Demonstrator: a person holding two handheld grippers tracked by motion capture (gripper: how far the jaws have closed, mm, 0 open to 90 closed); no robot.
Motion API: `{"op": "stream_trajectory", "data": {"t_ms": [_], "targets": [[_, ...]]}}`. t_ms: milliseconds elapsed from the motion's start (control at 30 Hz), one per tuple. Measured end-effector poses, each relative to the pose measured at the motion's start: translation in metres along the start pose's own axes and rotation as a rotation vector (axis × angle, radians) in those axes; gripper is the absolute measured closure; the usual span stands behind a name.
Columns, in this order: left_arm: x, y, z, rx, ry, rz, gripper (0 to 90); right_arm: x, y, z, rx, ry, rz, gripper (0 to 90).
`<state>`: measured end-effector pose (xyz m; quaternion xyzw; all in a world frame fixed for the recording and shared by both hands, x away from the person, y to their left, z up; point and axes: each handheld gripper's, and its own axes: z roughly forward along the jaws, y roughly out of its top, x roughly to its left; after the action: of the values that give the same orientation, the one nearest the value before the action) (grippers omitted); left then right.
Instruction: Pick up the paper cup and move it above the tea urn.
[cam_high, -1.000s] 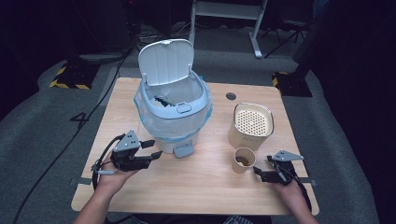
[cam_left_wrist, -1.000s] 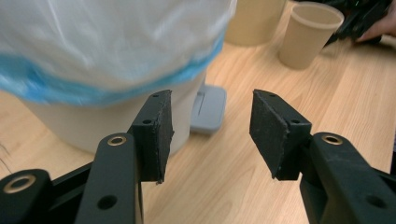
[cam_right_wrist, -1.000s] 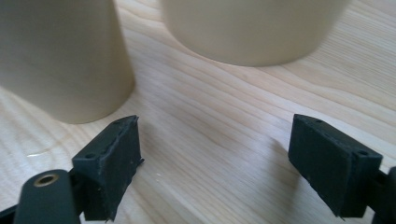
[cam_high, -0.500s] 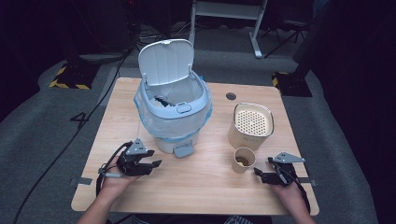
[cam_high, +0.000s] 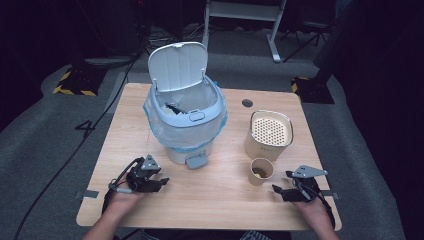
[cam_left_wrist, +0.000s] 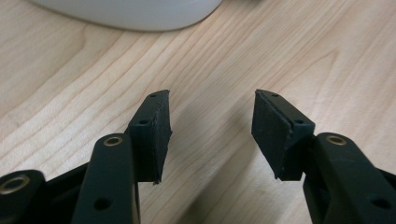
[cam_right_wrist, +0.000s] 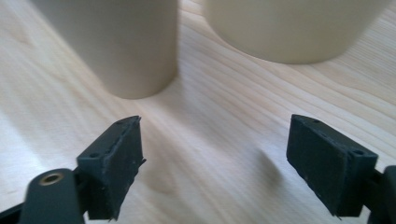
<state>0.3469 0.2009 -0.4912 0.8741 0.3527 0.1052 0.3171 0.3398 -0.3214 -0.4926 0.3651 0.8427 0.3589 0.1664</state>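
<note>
Your left gripper (cam_high: 162, 182) and right gripper (cam_high: 279, 191) rest wide-fingered, empty; likely next, reach the paper cup (cam_high: 261, 171) toward the open bin (cam_high: 185, 117).

The table (cam_high: 220, 200) is pale wood with a streaky grain. The bin (cam_high: 184, 117) is light grey-white, its liner (cam_high: 217, 131) translucent blue. The canister (cam_high: 268, 134) is cream, its top dotted with small holes; the cup (cam_high: 261, 171) is tan. Both grippers' pads (cam_left_wrist: 152, 135) (cam_right_wrist: 116, 158) are matt black. The floor (cam_high: 45, 140) is grey.
</note>
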Motion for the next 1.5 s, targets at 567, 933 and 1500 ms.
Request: {"op": "stream_trajectory", "data": {"t_ms": [567, 933, 1500], "targets": [[0.008, -0.010, 0.007, -0.107, -0.003, 0.037, 31.7, 0.024, 0.019, 0.002, -0.176, 0.117, -0.067, 16.2], [0.008, -0.012, 0.006, -0.107, -0.002, 0.027, 30.8, 0.034, 0.029, 0.029, -0.176, 0.088, -0.100, 18.1], [0.008, -0.010, 0.008, -0.098, 0.009, 0.017, 25.7, 0.032, 0.035, 0.038, -0.249, 0.144, -0.055, 27.4]]}}
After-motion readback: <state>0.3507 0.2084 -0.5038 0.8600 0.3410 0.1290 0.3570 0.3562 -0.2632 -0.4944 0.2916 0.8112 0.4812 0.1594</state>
